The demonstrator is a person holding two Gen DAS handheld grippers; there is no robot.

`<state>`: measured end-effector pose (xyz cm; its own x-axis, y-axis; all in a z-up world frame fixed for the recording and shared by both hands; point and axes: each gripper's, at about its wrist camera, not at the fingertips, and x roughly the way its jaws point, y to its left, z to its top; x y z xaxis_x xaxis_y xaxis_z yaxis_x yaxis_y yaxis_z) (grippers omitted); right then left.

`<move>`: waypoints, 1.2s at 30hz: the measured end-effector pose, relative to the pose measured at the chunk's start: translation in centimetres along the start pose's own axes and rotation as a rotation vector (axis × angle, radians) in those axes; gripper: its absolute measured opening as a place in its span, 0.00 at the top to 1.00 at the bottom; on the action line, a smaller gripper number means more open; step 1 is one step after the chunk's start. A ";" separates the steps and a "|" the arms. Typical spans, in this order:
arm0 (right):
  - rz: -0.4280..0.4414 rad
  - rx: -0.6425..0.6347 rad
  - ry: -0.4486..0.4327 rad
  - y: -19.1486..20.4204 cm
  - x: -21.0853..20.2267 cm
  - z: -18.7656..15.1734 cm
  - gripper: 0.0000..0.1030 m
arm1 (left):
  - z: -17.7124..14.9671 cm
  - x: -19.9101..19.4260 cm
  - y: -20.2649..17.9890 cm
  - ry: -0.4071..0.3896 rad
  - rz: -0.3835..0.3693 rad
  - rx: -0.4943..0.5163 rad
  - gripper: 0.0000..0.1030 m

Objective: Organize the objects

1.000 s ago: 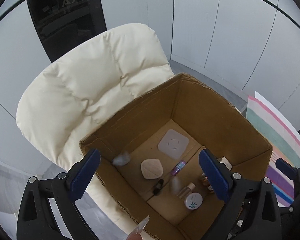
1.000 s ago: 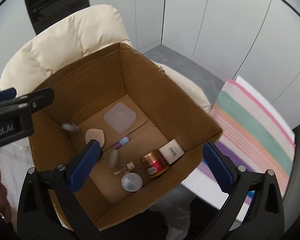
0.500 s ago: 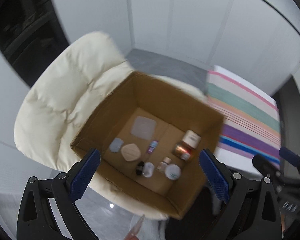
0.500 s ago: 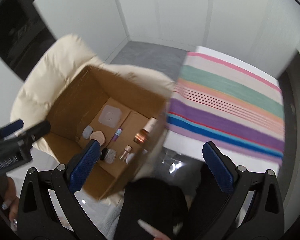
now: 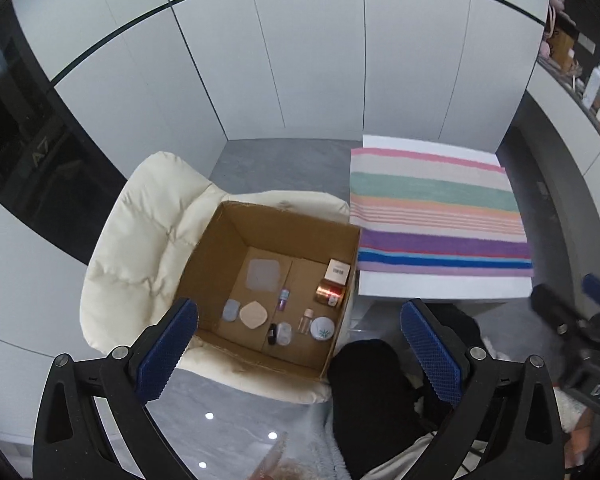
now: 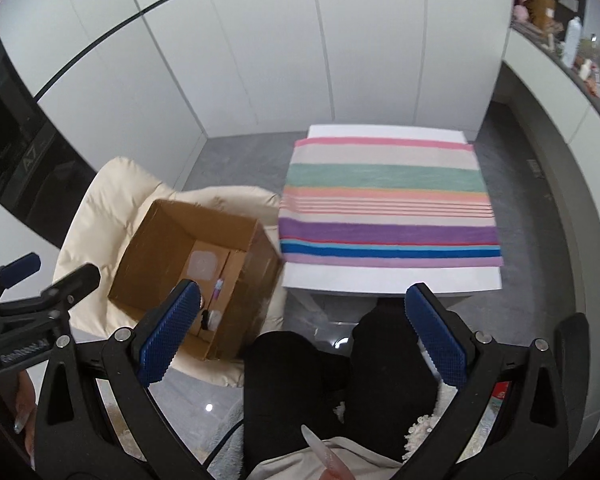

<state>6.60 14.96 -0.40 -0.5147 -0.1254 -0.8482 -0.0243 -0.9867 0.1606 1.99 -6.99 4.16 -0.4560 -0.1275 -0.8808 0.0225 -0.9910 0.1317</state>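
Observation:
An open cardboard box [image 5: 220, 252] rests on a cream padded chair [image 5: 140, 240]. On its floor lie small cosmetics: a copper jar [image 5: 329, 294], a white carton [image 5: 337, 271], a round white tin [image 5: 322, 329], a beige puff [image 5: 253, 314], a purple vial [image 5: 284, 298] and a translucent square pad [image 5: 263, 275]. My left gripper [image 5: 304, 352] hangs open high above the box, holding nothing. My right gripper [image 6: 304, 340] is also open and empty, above the person's black-clad knees [image 6: 300, 380]; the box [image 6: 160, 248] sits to its left.
A white table [image 6: 392, 280] under a striped cloth [image 6: 388, 208] stands right of the chair. White cabinet walls close the corner behind. A cluttered counter [image 6: 572, 52] runs along the right. The floor is grey tile. The left gripper's body [image 6: 24, 320] shows at the right view's left edge.
Both grippers have pulled up and back from the box, so it looks much smaller. Two small items dropped from the air onto the box floor. The striped table is now fully in view.

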 end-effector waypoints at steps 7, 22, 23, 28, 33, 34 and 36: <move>-0.034 -0.031 0.007 0.8 0.0 -1.0 0.00 | -0.5 0.4 -1.1 0.031 -0.035 0.024 0.01; -0.039 -0.066 0.038 1.1 1.0 -1.5 0.00 | -0.8 1.1 -1.2 0.050 -0.032 0.021 0.01; -0.038 -0.068 0.039 1.2 1.0 -1.5 0.00 | -0.8 1.1 -1.3 0.051 -0.031 0.021 0.01; -0.025 -0.056 0.050 1.0 1.1 -1.6 0.00 | -0.9 1.0 -1.4 0.052 -0.030 0.026 0.01; -0.017 -0.061 0.049 0.8 1.1 -1.6 0.00 | -1.0 0.9 -1.5 0.051 -0.029 0.026 0.01; -0.017 -0.060 0.050 0.8 1.1 -1.6 0.00 | -1.0 0.9 -1.5 0.050 -0.027 0.026 0.01; -0.016 -0.059 0.052 0.8 1.2 -1.7 0.00 | -1.1 0.9 -1.5 0.051 -0.026 0.029 0.01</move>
<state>7.41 13.83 -2.10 -0.4694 -0.1137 -0.8756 0.0191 -0.9928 0.1186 2.50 -5.67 2.69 -0.4102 -0.1044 -0.9060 -0.0148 -0.9925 0.1211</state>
